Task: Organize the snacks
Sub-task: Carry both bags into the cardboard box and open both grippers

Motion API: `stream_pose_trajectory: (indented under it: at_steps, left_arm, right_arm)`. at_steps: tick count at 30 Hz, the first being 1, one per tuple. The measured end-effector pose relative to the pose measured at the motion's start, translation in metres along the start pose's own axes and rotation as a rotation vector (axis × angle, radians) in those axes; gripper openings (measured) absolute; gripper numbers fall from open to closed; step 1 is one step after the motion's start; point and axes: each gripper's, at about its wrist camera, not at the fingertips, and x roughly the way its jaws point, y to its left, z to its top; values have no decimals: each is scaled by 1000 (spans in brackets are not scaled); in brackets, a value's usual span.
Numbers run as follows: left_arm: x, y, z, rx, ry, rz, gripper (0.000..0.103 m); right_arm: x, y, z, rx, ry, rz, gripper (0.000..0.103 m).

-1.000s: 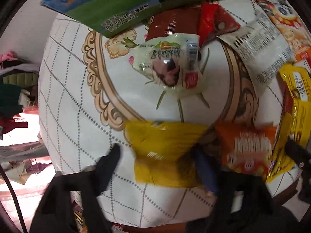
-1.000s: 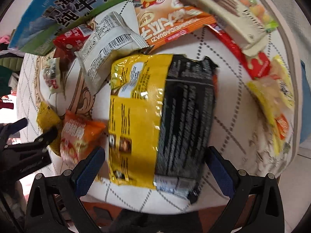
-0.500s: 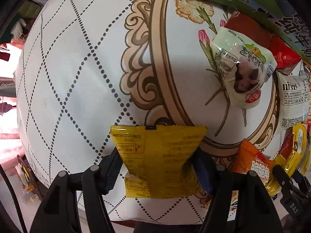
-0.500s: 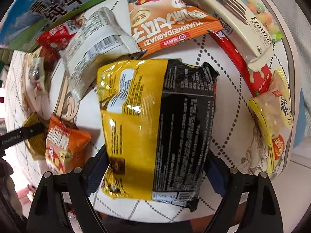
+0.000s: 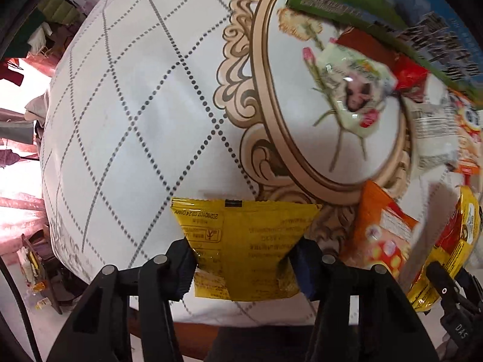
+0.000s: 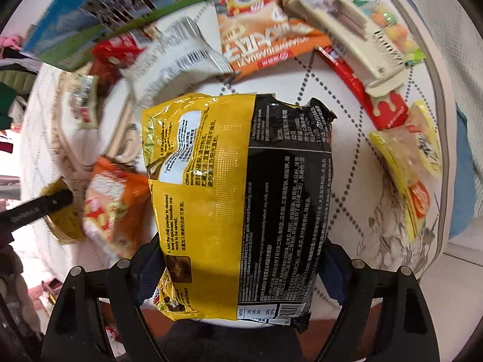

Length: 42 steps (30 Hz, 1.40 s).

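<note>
A small yellow packet (image 5: 247,241) is pinched at its lower half between the fingers of my left gripper (image 5: 244,261), whose jaws are closing; it hangs above the white patterned tablecloth (image 5: 135,105). In the right wrist view a large yellow-and-black noodle bag (image 6: 241,181) fills the gap of my right gripper (image 6: 241,267). Those jaws are closing too, and both pads press its sides. The bag looks sharp while the table behind it is blurred. One finger of the left gripper (image 6: 39,208) shows at the left edge of that view.
Beside the noodle bag lies an orange packet (image 6: 111,205). Further back are a white packet (image 6: 181,57), an orange seed bag (image 6: 262,39), a cream bar (image 6: 353,36), a red stick (image 6: 362,90) and a green-blue milk carton (image 6: 105,15). A pale green packet (image 5: 353,90) lies inside the cloth's ornate ring.
My left gripper has carried the yellow packet leftward, away from the pile, and rolled. The right gripper's jaws have closed in onto the noodle bag's sides.
</note>
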Motion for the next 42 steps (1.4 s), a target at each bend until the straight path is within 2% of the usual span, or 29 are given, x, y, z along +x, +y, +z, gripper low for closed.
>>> stream_pose_trajectory:
  at_steps: [4,7,9,14,16,18,20,21,22,24,26,27,28,31,34,36,39,41,42]
  left_arm:
    - [-47,7,-7,-1,-41,-56,51]
    - [-87,4,3,11,-102,-98,51]
    - [-120,-2,12,27,-153,-130,51]
    - [-184,-43,89,84,-237,-221,51]
    - [-198,-68,129,107,-281,-202,51]
    - [-206,-83,171,124,-314,-169,51]
    - [-207,-98,208,115,-304,-173,51]
    - [-200,-103,234,112,-280,-176,51]
    - [-197,-106,247,109,-266,-177,51]
    - [-168,-123,283,100,-220,-158,51]
    - [-144,-140,303,98,-179,-146,51]
    - [-132,-146,307,98,-157,-140,51]
    - [-125,-148,313,100,-142,-136,51]
    - [-103,-160,322,116,-86,-128,51]
    - [-85,-163,329,114,-39,-138,51]
    - [-76,-164,331,118,-11,-134,51]
    - [-70,-162,335,117,5,-125,53]
    - [-72,-160,333,120,-4,-122,66]
    - [-74,-162,336,126,-11,-128,85]
  right_arm:
    - [-25,9,10,-15,-42,68,88]
    - [-43,22,32,-51,-87,107,88]
    - [-76,44,50,-76,-128,136,88]
    - [-118,63,116,-135,-218,182,88]
    - [-128,68,156,-158,-263,170,88]
    - [-145,55,180,-171,-297,146,88]
    - [-133,54,218,-161,-300,131,88]
    - [-140,54,220,-160,-291,128,88]
    - [-134,56,235,-154,-278,122,88]
    - [-109,62,267,-145,-244,106,88]
    - [-87,58,296,-143,-215,88,88]
    - [-72,60,314,-146,-196,85,88]
    - [-75,46,315,-145,-182,81,88]
    - [-47,44,351,-155,-132,70,88]
    - [-18,44,370,-182,-95,52,88]
    - [-10,55,370,-201,-77,44,88]
    - [7,64,381,-222,-32,29,90]
    - [21,66,392,-220,22,16,93]
    - [27,65,400,-208,42,27,101]
